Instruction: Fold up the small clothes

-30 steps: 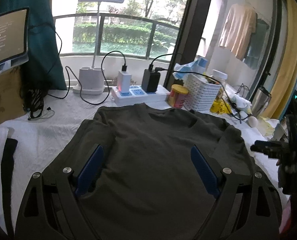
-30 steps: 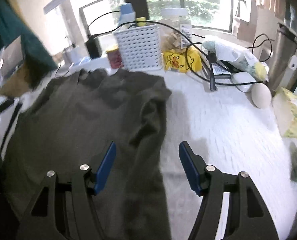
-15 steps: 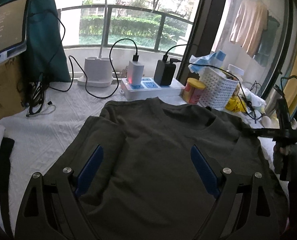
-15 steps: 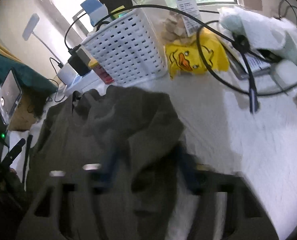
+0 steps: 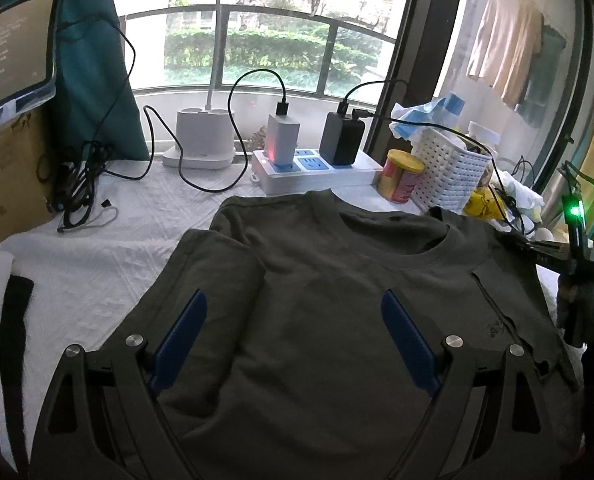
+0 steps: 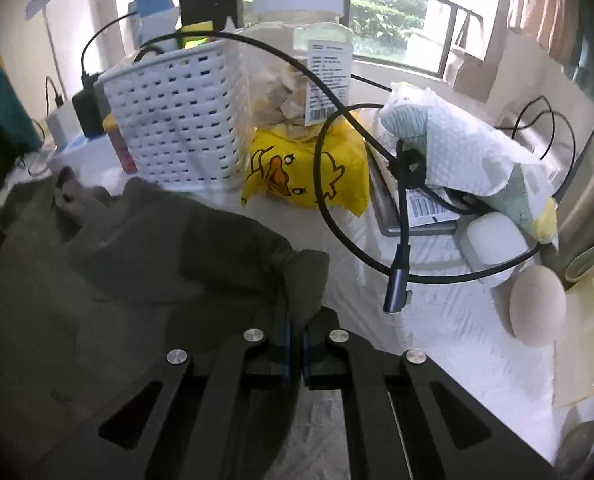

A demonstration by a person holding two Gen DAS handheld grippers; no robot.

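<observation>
A dark olive T-shirt (image 5: 329,304) lies flat on the white-covered table, collar toward the window, its left sleeve folded in over the body. My left gripper (image 5: 293,336) is open and empty above the shirt's middle. My right gripper (image 6: 295,320) is shut on the shirt's right sleeve (image 6: 297,276), pinching a bunched fold of the cloth. In the left wrist view the right gripper (image 5: 577,268) shows at the shirt's right edge.
A power strip (image 5: 317,172) with chargers, a lamp base (image 5: 201,140), a red-yellow can (image 5: 401,176) and a white basket (image 6: 177,116) stand behind the shirt. A loose black cable (image 6: 397,280), a jar (image 6: 301,60), a duck bag (image 6: 301,168) and an egg-shaped object (image 6: 537,304) lie to the right.
My right gripper moved forward onto the shirt's right sleeve and closed on it. My left gripper stayed open over the shirt and drew a little closer to it.
</observation>
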